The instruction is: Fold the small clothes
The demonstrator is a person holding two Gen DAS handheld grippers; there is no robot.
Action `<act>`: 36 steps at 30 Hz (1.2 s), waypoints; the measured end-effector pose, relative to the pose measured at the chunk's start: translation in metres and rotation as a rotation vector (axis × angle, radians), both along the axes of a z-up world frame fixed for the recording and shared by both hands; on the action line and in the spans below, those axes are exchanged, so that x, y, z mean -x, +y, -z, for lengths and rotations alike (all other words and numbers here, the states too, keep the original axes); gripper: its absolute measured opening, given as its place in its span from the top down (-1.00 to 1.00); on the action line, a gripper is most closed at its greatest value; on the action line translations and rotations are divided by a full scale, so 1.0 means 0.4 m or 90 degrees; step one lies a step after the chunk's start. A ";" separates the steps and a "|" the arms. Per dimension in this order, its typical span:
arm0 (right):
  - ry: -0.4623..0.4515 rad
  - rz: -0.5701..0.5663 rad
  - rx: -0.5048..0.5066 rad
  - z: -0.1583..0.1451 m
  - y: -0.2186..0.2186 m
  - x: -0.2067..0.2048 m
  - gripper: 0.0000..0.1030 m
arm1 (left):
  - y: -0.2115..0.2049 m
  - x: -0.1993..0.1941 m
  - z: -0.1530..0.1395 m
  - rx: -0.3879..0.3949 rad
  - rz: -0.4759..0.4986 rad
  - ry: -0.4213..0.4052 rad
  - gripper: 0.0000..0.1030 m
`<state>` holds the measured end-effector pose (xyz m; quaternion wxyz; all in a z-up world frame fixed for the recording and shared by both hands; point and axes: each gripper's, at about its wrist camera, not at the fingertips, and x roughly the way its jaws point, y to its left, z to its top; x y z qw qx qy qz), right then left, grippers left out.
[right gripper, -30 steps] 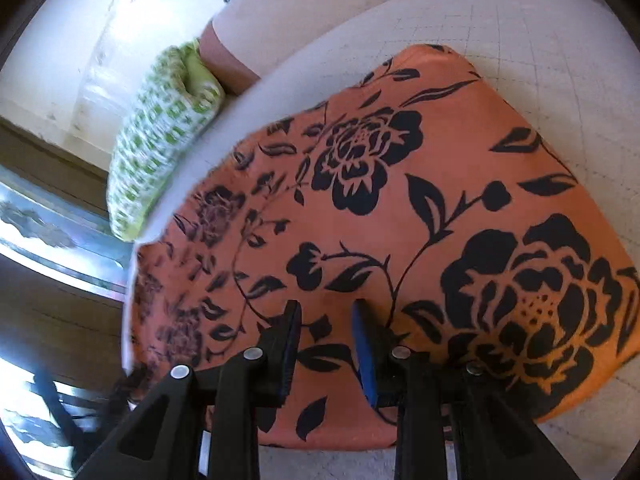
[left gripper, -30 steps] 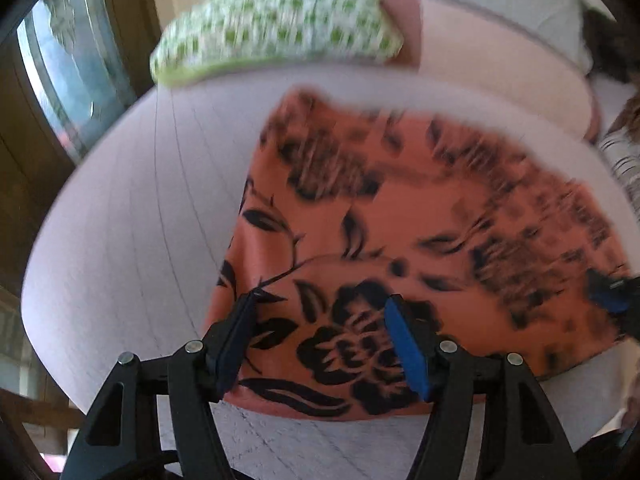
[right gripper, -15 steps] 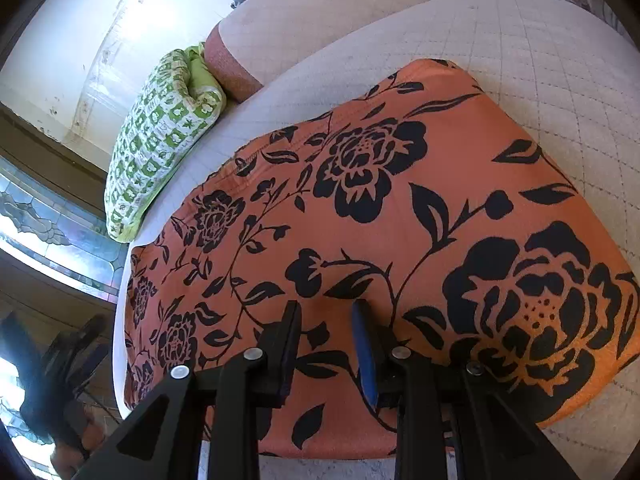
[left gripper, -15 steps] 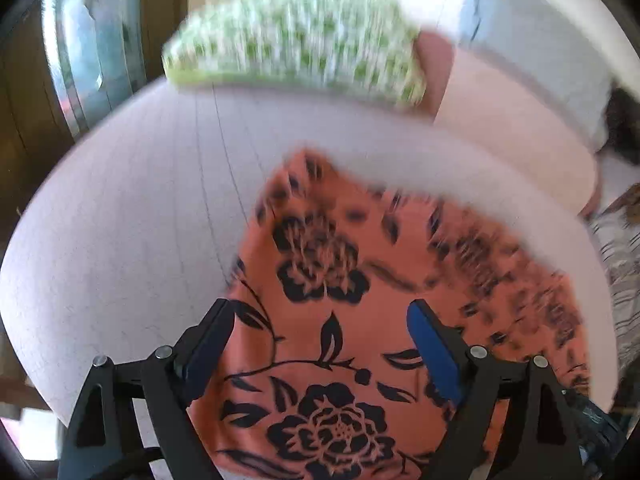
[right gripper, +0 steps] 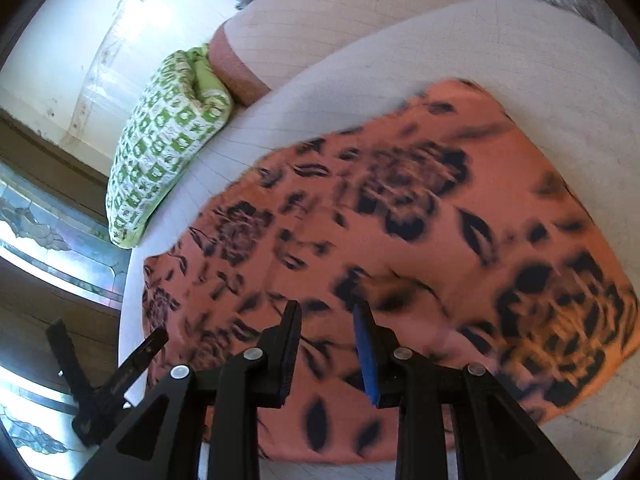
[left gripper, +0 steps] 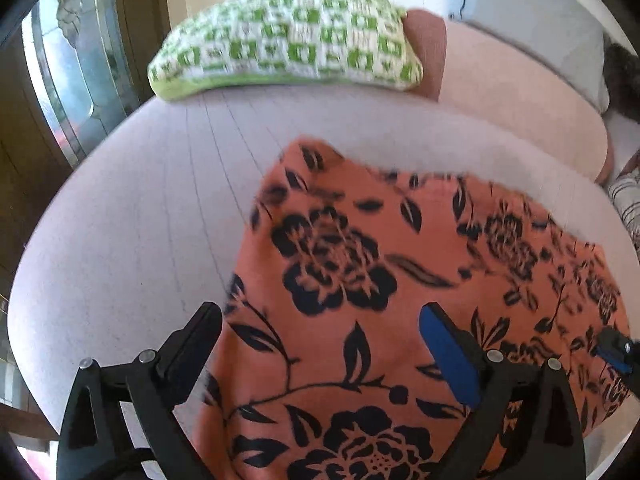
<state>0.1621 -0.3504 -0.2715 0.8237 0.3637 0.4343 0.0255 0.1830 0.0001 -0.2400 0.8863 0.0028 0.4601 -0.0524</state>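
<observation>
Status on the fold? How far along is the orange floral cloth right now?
Done: the orange floral cloth lies spread on the pale quilted cushion; whether it is already folded once cannot be told. In hand: nothing is gripped. The left tool is wide open above the cloth's near edge, and the right tool shows a gap with no fabric pinched. Left: grasp an edge and fold.

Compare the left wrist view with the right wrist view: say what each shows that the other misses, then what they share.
Only the left wrist view shows a striped fabric at the right edge and a dark furry patch beyond the cushions. Only the right wrist view shows the cloth's far right corner and the whole left tool from outside. Both show the orange floral cloth lying on the pale quilted surface, the green-and-white pillow, and the glass panel.
</observation>
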 end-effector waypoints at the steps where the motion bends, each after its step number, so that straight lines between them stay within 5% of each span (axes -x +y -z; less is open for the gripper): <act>1: -0.006 -0.007 0.012 -0.017 0.013 -0.019 0.41 | 0.018 -0.016 -0.005 0.002 -0.012 -0.003 -0.92; 6: -0.014 -0.070 0.028 -0.069 0.113 -0.148 0.41 | 0.070 -0.050 0.026 -0.005 -0.066 0.030 -0.92; 13: 0.026 -0.164 0.007 -0.027 0.296 -0.351 0.41 | 0.167 -0.060 0.080 0.013 -0.112 0.085 -0.92; 16: 0.054 -0.164 0.018 0.019 0.345 -0.412 0.40 | 0.175 -0.072 0.097 0.033 -0.115 0.099 -0.95; 20: 0.006 -0.130 0.043 0.008 0.350 -0.470 0.38 | 0.177 -0.079 0.097 0.027 -0.115 0.095 -0.95; 27: -0.062 -0.140 -0.002 -0.062 0.345 -0.446 0.37 | 0.156 -0.100 0.087 0.006 -0.122 0.079 -0.95; 32: 0.006 -0.196 0.040 -0.003 0.434 -0.473 0.35 | 0.122 -0.085 0.076 -0.054 -0.108 0.044 -0.95; 36: -0.008 -0.166 -0.020 -0.025 0.386 -0.436 0.35 | 0.109 -0.092 0.064 -0.085 -0.111 0.020 -0.95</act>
